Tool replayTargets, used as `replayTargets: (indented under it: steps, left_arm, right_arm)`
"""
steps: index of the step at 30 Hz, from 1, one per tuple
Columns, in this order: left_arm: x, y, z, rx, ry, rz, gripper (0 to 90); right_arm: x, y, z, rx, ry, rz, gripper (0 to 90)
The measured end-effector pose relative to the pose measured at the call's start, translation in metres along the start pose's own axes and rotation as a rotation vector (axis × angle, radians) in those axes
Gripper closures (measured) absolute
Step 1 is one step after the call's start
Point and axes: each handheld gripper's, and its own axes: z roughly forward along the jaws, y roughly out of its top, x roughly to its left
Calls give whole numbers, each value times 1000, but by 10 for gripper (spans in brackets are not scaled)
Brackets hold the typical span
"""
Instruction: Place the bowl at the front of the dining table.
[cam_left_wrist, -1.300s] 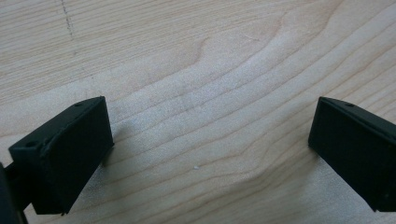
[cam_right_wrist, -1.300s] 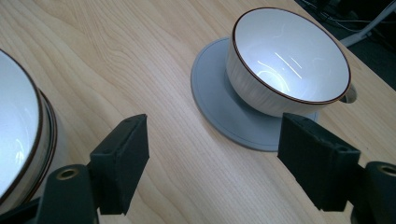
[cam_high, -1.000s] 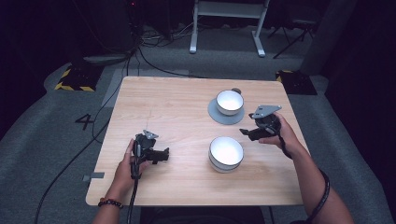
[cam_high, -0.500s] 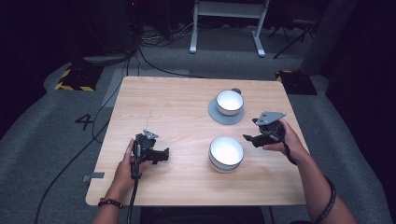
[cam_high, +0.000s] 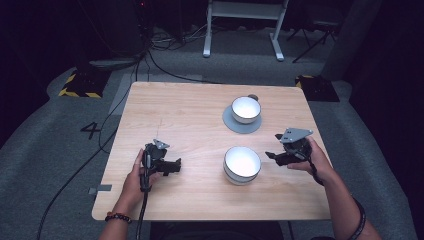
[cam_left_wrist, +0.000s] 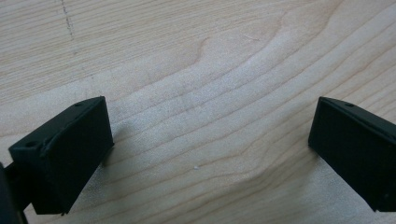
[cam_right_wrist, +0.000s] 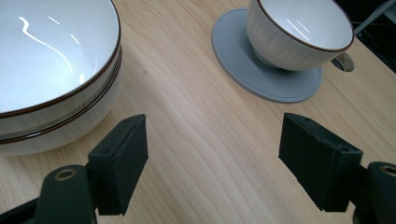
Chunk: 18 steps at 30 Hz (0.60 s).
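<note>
- Where the wooden table (cam_high: 200, 115) stands on grey carpet, two grippers are held low over its near half by a person's hands.
- The left gripper (cam_high: 173, 166) is held at the near left, its jaws spread wide over bare wood with nothing between them, as seen in the left gripper view.
- The right gripper (cam_high: 270, 155) is held at the near right, just right of the bowls (cam_high: 242, 165); its jaws are also spread wide and empty, over bare wood.
- Two white bowls with brown rims are seen stacked, one inside the other, in the right gripper view, near the table's middle.
- A white cup (cam_high: 246, 109) is set upright on a grey saucer (cam_high: 231, 123), farther back and apart from the bowls.
- A cable (cam_high: 142, 210) is trailed from the left gripper off the near edge.
</note>
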Motion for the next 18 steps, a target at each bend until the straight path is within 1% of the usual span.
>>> replayTargets:
  steps: [4,7,8,9,10,11,12,13,15,17,18]
  left_arm:
    - [0,0,0,0,0,0,0]
    - [0,0,0,3,2,2,0]
    - [0,0,0,2,0,2,0]
    - [0,0,0,2,0,2,0]
    - [0,0,0,2,0,2,0]
    - [0,0,0,1,0,1,0]
    - [0,0,0,1,0,1,0]
    - [0,0,0,1,0,1,0]
    - [0,0,0,1,0,1,0]
    - [0,0,0,1,0,1,0]
    - [0,0,0,2,0,2,0]
  right_arm:
    - [2,-4,1,5,-1,-3,240]
    - [2,-8,1,10,1,4,240]
    - [3,-10,0,14,-5,5,240]
    - [4,-12,0,3,4,11,239]
    - [5,-13,-1,13,8,23,239]
    - [5,-14,-2,20,3,7,239]
    - [6,-16,-3,20,-2,4,239]
    - [7,-17,-3,24,7,7,237]
    - [9,-20,-4,28,5,-2,236]
    - [11,-23,-5,31,15,2,234]
    - [11,-24,-6,44,4,-6,234]
